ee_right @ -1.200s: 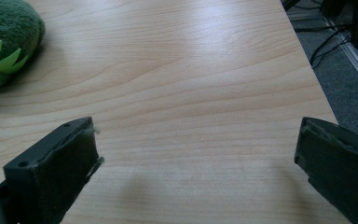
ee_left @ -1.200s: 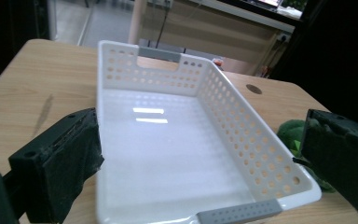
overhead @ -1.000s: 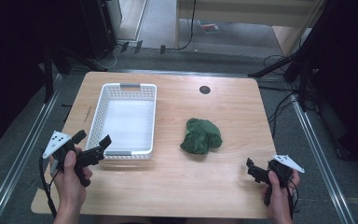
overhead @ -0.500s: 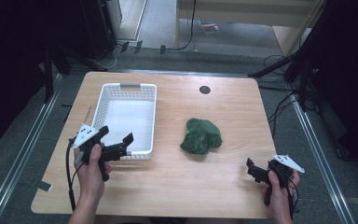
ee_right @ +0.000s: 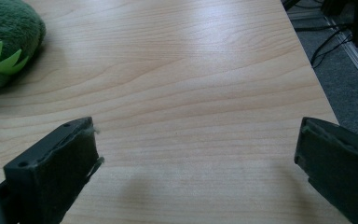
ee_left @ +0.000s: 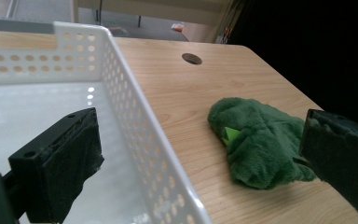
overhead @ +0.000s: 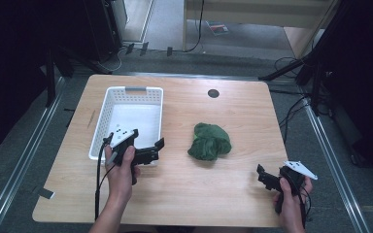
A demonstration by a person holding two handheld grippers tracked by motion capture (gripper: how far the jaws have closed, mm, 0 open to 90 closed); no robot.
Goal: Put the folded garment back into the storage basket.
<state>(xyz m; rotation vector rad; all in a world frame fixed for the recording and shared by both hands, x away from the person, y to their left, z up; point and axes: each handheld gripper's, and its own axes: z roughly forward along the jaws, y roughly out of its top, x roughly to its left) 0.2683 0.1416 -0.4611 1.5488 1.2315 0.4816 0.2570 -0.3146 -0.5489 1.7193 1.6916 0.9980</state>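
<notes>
A green plush toy [overhead: 210,141] lies crumpled on the wooden table, right of centre. A white perforated basket [overhead: 133,90] stands empty at the left. My left gripper [overhead: 149,141] hovers open over the basket's near right corner and points toward the toy. In the left gripper view [ee_left: 200,135] one jaw is over the basket's inside [ee_left: 135,116] and the other is beside the toy [ee_left: 261,140]. My right gripper [overhead: 262,175] is open and low near the table's front right. In the right gripper view [ee_right: 196,135] there is bare wood between the jaws, and the toy [ee_right: 4,42] lies far off at the upper left.
A round cable hole [overhead: 213,93] sits in the table's far middle. Metal rails [overhead: 26,150] run along both sides of the table, with cables on the floor [overhead: 296,104] at the right. Dark stands crowd the back corners.
My left gripper has moved right and forward, from beside the basket's left edge to over its near right corner. The right gripper and the toy have stayed put.
</notes>
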